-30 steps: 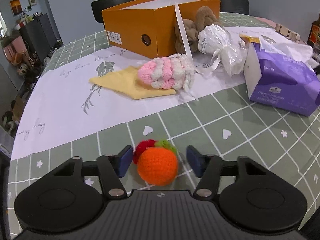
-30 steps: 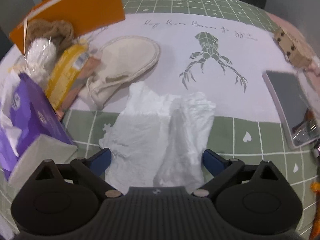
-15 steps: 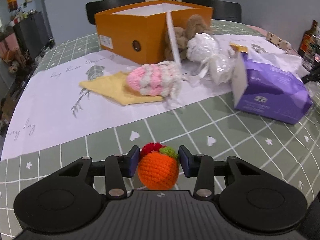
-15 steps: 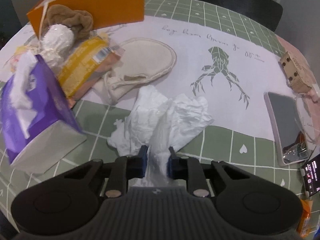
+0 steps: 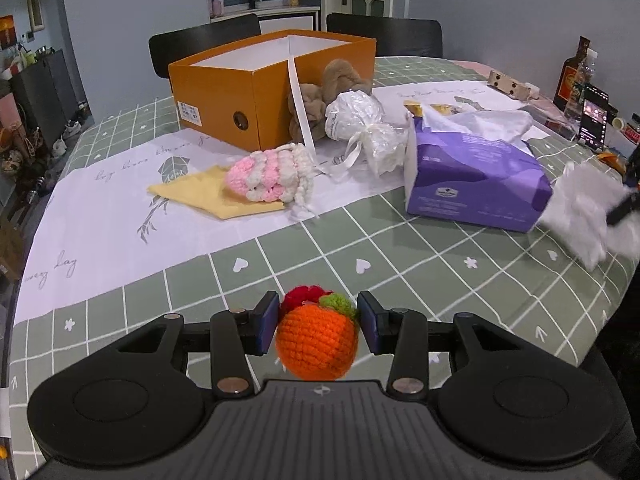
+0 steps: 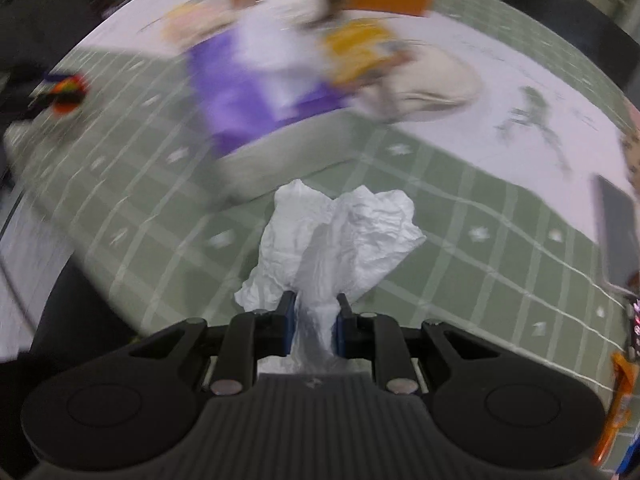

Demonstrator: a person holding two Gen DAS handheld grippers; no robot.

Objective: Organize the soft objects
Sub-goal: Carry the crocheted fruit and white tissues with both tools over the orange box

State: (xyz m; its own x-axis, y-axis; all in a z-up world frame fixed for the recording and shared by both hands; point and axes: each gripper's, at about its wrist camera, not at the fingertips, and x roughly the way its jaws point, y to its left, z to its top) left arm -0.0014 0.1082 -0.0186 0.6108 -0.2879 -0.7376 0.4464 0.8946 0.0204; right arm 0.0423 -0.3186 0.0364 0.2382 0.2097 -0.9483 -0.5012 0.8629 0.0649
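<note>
The left gripper [image 5: 318, 322] sits low over the table, its two blue-padded fingers [image 5: 267, 322] pressed against either side of a crocheted orange ball [image 5: 316, 344], which fills the gap between them. The right gripper [image 6: 314, 326] has its fingers drawn close together, pinching a crumpled white tissue [image 6: 340, 240] that fans out forward beyond the pads. In the left wrist view the right gripper shows only as a dark blurred edge at the far right.

place: home dining room | cues: checked tablecloth [image 5: 400, 240], black dining chairs [image 5: 384, 36], tissue box [image 5: 472, 184], sideboard with bottles [image 5: 280, 12], shoes by wall [image 5: 64, 136]
</note>
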